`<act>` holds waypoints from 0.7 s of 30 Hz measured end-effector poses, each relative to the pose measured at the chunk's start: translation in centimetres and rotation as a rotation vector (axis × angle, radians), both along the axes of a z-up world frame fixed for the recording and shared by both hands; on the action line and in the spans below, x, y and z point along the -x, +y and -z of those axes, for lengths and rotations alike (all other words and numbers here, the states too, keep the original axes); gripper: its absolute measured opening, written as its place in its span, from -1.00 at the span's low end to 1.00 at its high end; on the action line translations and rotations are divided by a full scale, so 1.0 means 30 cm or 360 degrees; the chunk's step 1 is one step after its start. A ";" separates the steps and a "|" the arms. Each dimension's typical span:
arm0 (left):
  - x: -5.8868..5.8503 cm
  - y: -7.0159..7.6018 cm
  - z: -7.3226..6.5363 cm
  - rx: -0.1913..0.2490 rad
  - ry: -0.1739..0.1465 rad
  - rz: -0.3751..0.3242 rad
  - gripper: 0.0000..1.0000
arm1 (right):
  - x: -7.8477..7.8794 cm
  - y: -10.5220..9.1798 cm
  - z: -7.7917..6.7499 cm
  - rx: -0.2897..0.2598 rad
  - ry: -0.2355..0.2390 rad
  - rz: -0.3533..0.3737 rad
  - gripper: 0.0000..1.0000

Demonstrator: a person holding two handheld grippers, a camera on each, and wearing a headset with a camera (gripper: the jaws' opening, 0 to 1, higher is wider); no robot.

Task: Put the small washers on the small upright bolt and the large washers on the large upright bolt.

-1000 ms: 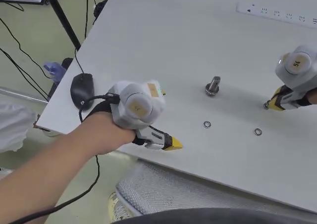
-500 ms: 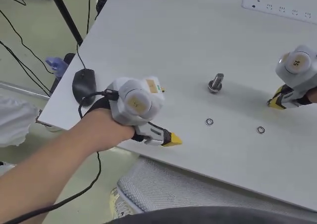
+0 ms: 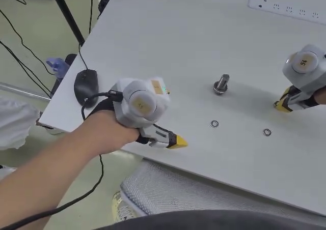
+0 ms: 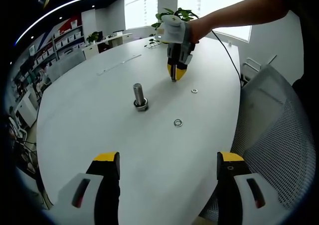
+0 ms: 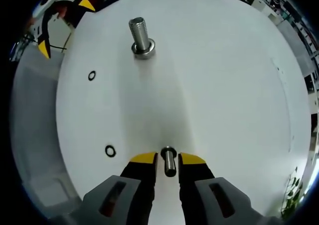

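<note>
- Right gripper view – the right gripper has its jaws drawn in close on either side of the small bolt and appears to grip it. The bolt's head end points toward the white table. In the head view that jaw gap is too small to make out.
- Left gripper view – the left gripper hangs by the table's near edge, jaws wide apart with nothing between them.
- The large bolt stands upright mid-table: threaded steel with a wider collar at its base.
- One washer lies flat in front of the large bolt, and a second washer lies nearer the right gripper. Both are thin dark rings, apart from either bolt.
</note>
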State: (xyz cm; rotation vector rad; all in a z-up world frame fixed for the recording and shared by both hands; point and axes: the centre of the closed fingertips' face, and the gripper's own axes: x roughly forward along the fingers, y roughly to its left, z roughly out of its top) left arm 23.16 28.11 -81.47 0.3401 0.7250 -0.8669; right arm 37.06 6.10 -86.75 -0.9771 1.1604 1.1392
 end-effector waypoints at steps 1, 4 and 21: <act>0.000 0.000 -0.001 0.0002 -0.0001 -0.0002 0.59 | 0.000 -0.001 -0.001 0.0001 -0.0001 -0.0002 -0.64; 0.001 0.000 -0.007 0.0007 -0.0004 -0.0008 0.59 | 0.000 0.001 -0.008 -0.0006 -0.0004 -0.0004 -0.63; 0.011 -0.011 -0.036 0.0009 -0.0024 -0.0002 0.58 | 0.004 0.071 -0.103 -0.0107 -0.0062 -0.0090 -0.47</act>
